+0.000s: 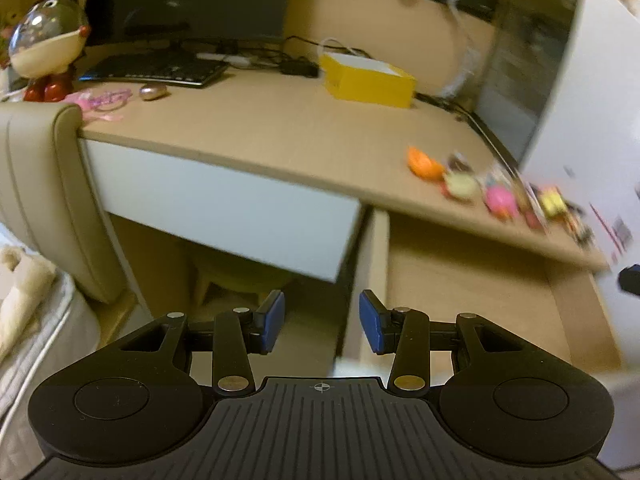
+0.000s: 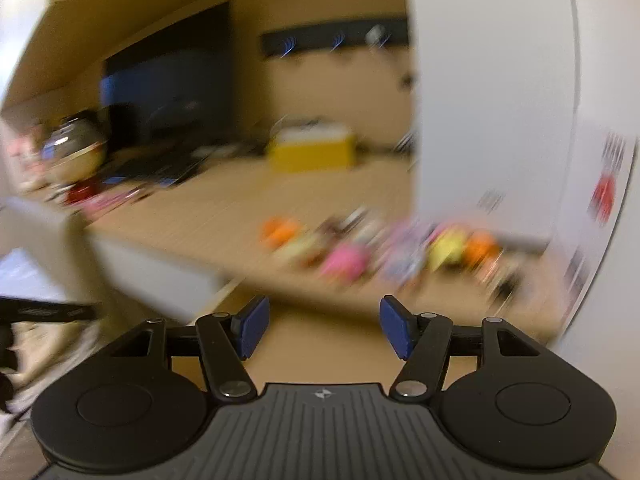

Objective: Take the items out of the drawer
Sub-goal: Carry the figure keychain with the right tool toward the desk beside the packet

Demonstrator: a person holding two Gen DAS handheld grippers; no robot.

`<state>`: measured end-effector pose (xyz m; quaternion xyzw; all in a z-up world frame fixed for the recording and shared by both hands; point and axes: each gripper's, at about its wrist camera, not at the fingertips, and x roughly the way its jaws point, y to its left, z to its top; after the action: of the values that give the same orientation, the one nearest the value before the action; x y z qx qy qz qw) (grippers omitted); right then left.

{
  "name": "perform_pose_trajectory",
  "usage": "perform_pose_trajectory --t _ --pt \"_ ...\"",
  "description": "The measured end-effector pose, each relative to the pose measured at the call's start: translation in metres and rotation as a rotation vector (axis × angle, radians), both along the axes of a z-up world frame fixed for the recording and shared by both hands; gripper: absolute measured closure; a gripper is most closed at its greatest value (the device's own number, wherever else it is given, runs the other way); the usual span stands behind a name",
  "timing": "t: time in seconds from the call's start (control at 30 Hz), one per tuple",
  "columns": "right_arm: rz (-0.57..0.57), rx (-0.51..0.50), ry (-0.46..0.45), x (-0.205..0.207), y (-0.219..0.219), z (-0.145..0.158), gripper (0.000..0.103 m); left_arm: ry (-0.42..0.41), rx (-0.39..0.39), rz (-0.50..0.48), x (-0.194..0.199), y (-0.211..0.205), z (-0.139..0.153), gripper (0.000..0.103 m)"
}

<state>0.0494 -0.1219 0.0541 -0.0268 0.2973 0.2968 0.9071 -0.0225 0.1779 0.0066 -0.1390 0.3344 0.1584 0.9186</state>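
Note:
A wooden drawer (image 1: 472, 296) stands pulled out under the right end of the desk; the floor of it that shows is bare. Several small colourful toys (image 1: 496, 196) lie in a row on the desktop near its front right edge, above the drawer. My left gripper (image 1: 322, 324) hovers open in front of the drawer's left wall, nothing between its blue pads. In the right wrist view, heavily blurred, my right gripper (image 2: 324, 328) is open and holds nothing, just below the desk edge and the toys (image 2: 380, 252).
A closed white drawer front (image 1: 224, 204) sits to the left. On the desk (image 1: 280, 136) are a yellow box (image 1: 368, 80), a keyboard (image 1: 156, 68), a monitor, cables and a round toy figure (image 1: 48, 40). A white computer tower (image 1: 592, 100) stands at the right. A chair back (image 1: 44, 200) and bedding lie left.

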Motion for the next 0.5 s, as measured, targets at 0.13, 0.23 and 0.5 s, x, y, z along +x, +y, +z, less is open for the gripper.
perform_pose_trajectory --t 0.13,0.23,0.5 --pt "-0.013 -0.061 0.066 -0.056 0.007 -0.026 0.041 0.051 -0.052 -0.090 -0.022 -0.033 -0.028 0.058" --pt "-0.089 -0.101 0.151 -0.076 0.000 -0.049 0.041 0.080 -0.061 -0.176 -0.032 -0.061 -0.041 0.058" --pt "-0.349 -0.152 0.114 -0.090 -0.028 -0.093 0.041 0.021 -0.017 -0.245 -0.029 -0.105 -0.062 0.058"
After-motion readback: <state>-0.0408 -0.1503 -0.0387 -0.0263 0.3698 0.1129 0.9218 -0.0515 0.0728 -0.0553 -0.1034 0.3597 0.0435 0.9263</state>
